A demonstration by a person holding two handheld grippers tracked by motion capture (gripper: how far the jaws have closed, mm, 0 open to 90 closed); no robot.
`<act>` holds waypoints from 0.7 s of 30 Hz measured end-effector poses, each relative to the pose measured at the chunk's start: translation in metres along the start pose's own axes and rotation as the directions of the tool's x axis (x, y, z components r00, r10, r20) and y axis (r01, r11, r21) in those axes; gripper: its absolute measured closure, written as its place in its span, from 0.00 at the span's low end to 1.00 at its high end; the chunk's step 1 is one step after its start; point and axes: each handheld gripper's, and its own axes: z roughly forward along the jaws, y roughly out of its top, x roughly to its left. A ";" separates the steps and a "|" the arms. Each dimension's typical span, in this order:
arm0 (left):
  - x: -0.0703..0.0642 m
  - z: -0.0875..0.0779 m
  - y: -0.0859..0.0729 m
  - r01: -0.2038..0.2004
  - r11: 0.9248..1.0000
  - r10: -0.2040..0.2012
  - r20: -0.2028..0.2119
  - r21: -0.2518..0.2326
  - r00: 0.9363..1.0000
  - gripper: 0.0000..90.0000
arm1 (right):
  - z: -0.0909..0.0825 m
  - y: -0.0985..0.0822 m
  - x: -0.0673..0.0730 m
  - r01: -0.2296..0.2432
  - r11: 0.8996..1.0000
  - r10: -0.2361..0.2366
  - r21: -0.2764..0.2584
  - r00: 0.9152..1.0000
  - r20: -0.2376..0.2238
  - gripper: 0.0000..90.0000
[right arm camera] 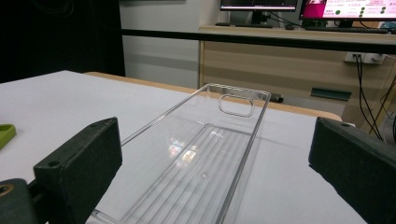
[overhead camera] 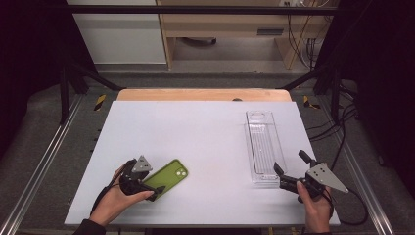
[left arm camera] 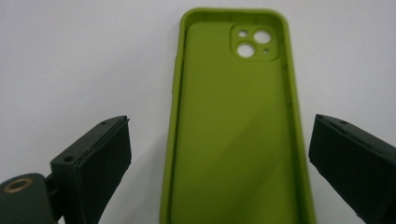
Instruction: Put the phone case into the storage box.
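Note:
A green phone case (overhead camera: 170, 176) lies flat on the white table top (overhead camera: 195, 127) at the near left, inner side up, with its camera cut-out at the far end. My left gripper (overhead camera: 154, 181) is low over the case's near end. In the left gripper view the case (left arm camera: 233, 130) runs between the two black jaws of that gripper (left arm camera: 222, 121), with a bare gap on each side, so the gripper is open. My right gripper (overhead camera: 288, 161) is open at the near end of a clear plastic tray (overhead camera: 281, 147). Nothing sits between its jaws (right arm camera: 217, 123), and the tray (right arm camera: 243, 158) stretches away ahead of them.
The clear tray looks empty and lies lengthwise toward the table's far right. Beyond the table's wooden far edge (overhead camera: 203, 94) stand a desk and cabinets. Black frame posts and metal rails flank both sides. A cable trails from the right gripper.

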 end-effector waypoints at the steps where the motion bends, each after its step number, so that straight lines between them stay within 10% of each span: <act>1: 0.001 0.001 -0.002 0.005 1.000 -0.005 -0.002 0.000 1.000 0.06 | 0.000 0.000 0.000 0.000 1.000 0.000 0.000 1.000 0.000 0.03; 21: -0.004 0.011 -0.014 0.016 0.999 -0.017 0.043 0.030 0.999 0.04 | -0.002 0.001 -0.001 -0.004 1.000 0.004 -0.004 1.000 -0.009 0.03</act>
